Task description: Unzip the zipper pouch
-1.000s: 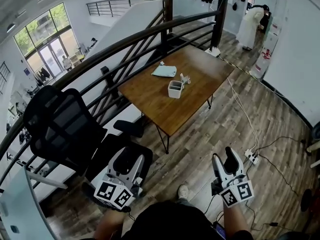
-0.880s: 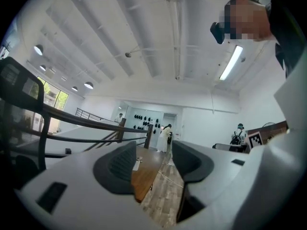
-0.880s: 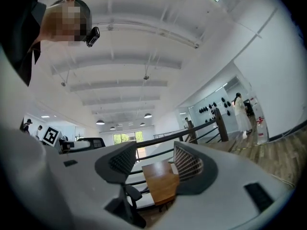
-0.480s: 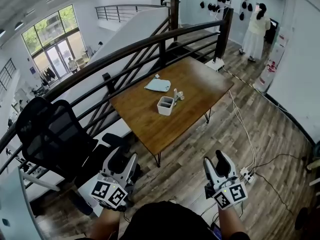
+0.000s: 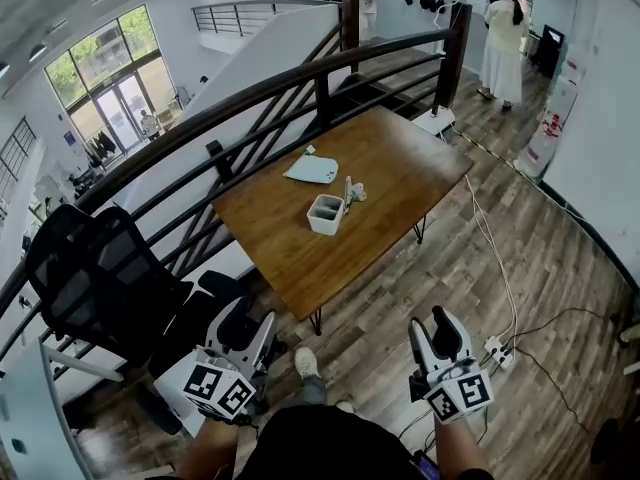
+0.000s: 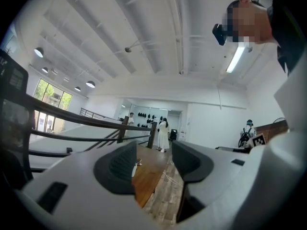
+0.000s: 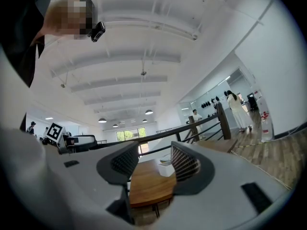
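1. Zipper pouch (image 5: pixel 311 169) lies upper centre on the worktop (image 5: pixel 395 163), well out of reach.
2. Left hand-held gripper (image 5: pixel 247 320) released, empty; right hand-held gripper (image 5: pixel 432 326) closing on nothing.
3. Risk: narrowed right jaws may miss the zipper pull.

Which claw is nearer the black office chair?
Left. The left claw hangs beside the chair; the right claw, jaws closing on nothing, is well off to its right over the floor.
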Motion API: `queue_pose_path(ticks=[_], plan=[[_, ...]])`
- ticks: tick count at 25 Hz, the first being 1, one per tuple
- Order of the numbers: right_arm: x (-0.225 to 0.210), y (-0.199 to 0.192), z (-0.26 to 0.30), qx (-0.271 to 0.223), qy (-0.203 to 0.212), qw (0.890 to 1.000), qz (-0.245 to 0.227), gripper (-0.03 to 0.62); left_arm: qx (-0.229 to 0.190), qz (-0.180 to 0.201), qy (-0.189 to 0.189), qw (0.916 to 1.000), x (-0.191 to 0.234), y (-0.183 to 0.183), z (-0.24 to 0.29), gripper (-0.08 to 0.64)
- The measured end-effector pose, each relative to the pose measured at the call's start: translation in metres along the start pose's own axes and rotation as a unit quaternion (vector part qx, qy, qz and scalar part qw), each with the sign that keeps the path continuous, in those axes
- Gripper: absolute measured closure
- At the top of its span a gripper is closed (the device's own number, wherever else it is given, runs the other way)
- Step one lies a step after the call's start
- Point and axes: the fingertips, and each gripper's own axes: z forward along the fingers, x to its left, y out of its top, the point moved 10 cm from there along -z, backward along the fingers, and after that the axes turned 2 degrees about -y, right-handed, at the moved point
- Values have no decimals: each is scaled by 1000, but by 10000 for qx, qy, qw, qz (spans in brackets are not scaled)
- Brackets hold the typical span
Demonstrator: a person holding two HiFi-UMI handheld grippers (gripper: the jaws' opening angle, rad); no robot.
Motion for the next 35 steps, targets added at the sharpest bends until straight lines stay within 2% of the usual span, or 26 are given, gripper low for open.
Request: queue_pose_path(ticks=[5,11,16,27,35], plan=[[-18,-1,44,45,-50,9999,-117,399,-39,-69,-25,10000,29,-6,41,321],[-33,11,113,-18,-146,9997,-200,399,-81,-14,-151,9999,76,9,102,321],[-36,19,164,84,-179,9995,-245,399,-46,-145,-179,9997,114,16,136,322],[-18,6,281,221,32,9987,-448,400,-11,-72,-98,9999,205,16,175,321],[-19,2,325,377,31,9986,-378,402,20,14,-116,9999,236,22,199,321]])
